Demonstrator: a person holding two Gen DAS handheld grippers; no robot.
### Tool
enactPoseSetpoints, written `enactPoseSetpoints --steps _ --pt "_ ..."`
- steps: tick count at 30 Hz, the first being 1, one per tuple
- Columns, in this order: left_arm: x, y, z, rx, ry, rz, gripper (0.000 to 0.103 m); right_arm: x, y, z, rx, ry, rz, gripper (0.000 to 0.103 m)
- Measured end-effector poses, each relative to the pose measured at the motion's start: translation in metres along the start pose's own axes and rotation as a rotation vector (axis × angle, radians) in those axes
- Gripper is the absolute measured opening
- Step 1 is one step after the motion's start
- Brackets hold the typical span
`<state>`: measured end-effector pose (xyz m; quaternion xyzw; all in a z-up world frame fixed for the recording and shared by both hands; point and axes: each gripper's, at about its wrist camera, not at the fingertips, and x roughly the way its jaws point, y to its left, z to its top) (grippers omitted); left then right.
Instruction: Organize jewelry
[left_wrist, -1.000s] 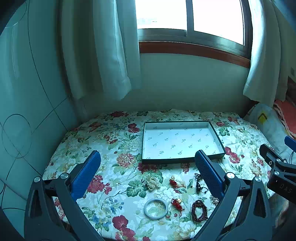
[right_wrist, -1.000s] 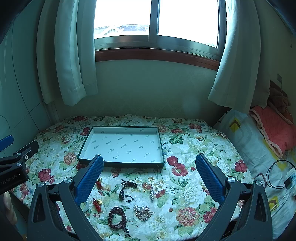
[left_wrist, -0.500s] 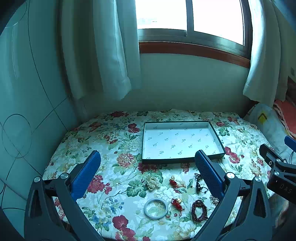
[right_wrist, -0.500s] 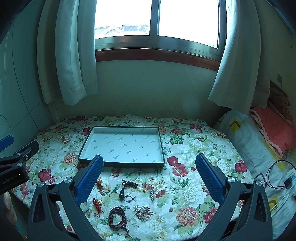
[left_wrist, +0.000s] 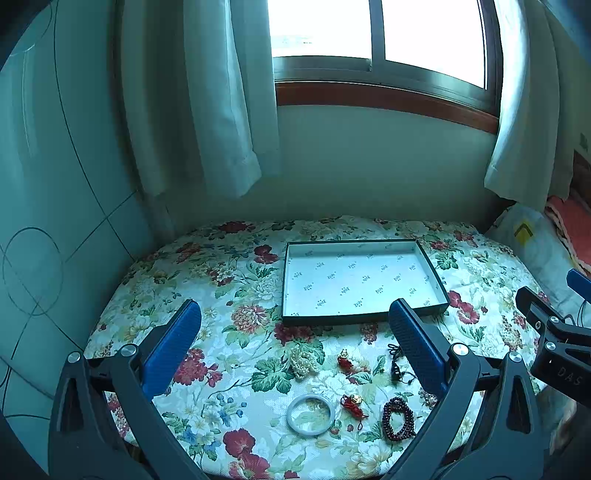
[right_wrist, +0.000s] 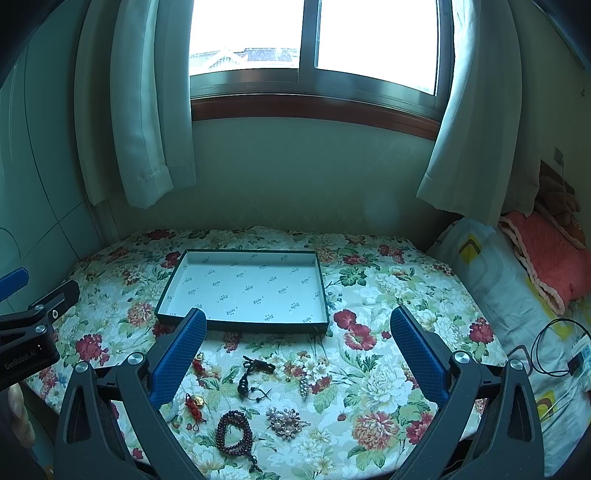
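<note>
1. Left gripper (left_wrist: 293, 341), left wrist view: blue pads spread wide apart, nothing between them, held above the near part of the floral bedspread (left_wrist: 192, 280).
2. Same view: shallow dark-rimmed tray (left_wrist: 286, 284) with white printed lining lies flat toward the far side of the spread, no jewelry in it.
3. Jewelry loose on the spread, near side of the tray: pearl strand (left_wrist: 303, 362) bunched in a heap; small red charm (left_wrist: 344, 360) just right of it; pale bangle (left_wrist: 311, 413) nearest the camera; red cord with gold bead (left_wrist: 354, 403) beside the bangle; dark red bead bracelet (left_wrist: 398, 419) further right; black cord piece (left_wrist: 397, 363) partly behind the right pad.
4. Right gripper (right_wrist: 298, 341), right wrist view: pads likewise released and wide, empty, above the same spread.
5. Same view: tray sits just beyond the pad tips. Between the pads lie the black cord piece (right_wrist: 255, 376), bead bracelet (right_wrist: 233, 437), a pearl-and-metal brooch (right_wrist: 286, 422), a small silver drop pendant (right_wrist: 303, 384), and the red cord with gold bead (right_wrist: 194, 404).
6. Bangle mostly hidden behind the left pad here; pillows (right_wrist: 524, 266) lie at the right edge.
</note>
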<state>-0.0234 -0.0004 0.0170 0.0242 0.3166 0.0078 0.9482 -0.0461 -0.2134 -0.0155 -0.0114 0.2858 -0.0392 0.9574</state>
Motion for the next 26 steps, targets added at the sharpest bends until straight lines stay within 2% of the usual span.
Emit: enactPoseSetpoints --steps 26 --pt "0.0085 0.0 -0.0031 -0.008 0.019 0.008 0.101 0.0055 -0.0008 -0.0036 -0.001 0.014 0.0 0.099"
